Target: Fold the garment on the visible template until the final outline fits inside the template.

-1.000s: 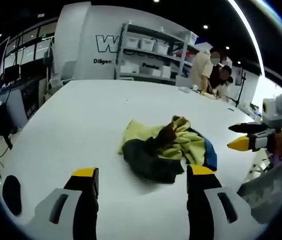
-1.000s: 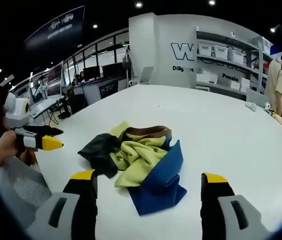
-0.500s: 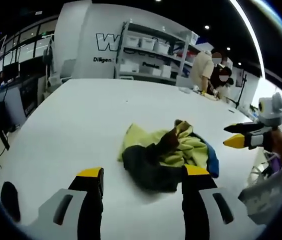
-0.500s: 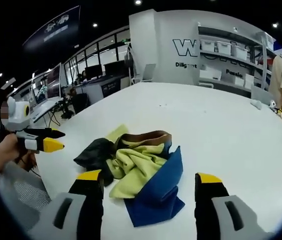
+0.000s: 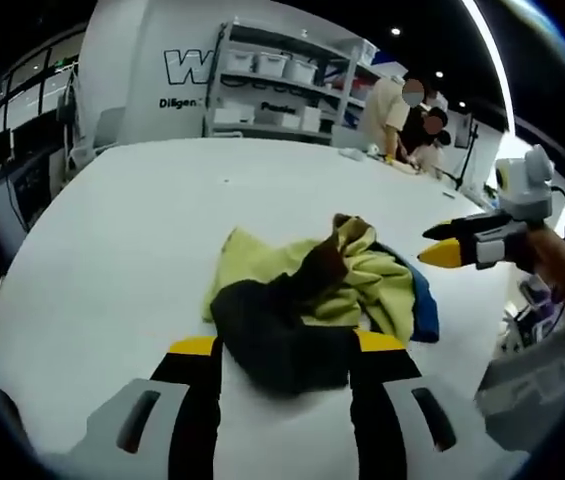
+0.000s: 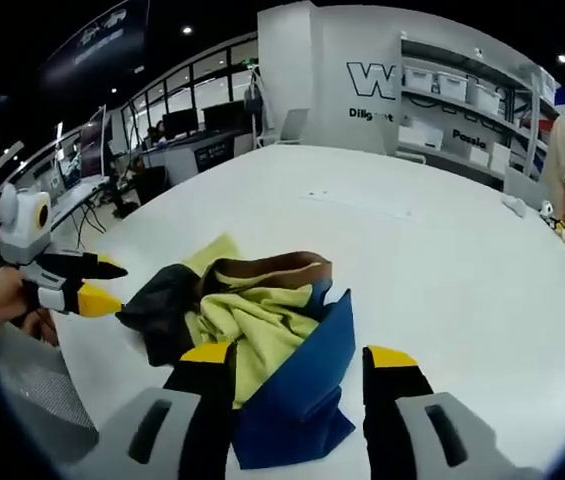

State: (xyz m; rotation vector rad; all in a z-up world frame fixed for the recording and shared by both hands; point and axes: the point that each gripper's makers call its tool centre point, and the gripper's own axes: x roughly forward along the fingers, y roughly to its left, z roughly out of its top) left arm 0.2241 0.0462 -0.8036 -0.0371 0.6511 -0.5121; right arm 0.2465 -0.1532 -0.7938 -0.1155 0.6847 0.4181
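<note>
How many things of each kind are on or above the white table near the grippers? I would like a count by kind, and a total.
Garment, crumpled, in yellow, black, blue and brown: 1
Grippers, left and right, both open: 2
White table: 1
Total: 4

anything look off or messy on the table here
Yes: the garment lies crumpled in a heap on the white table, its yellow, black, brown and blue parts bunched over one another instead of spread flat. No template outline can be made out around it. Both grippers, left and right, are open at its near edges.
</note>
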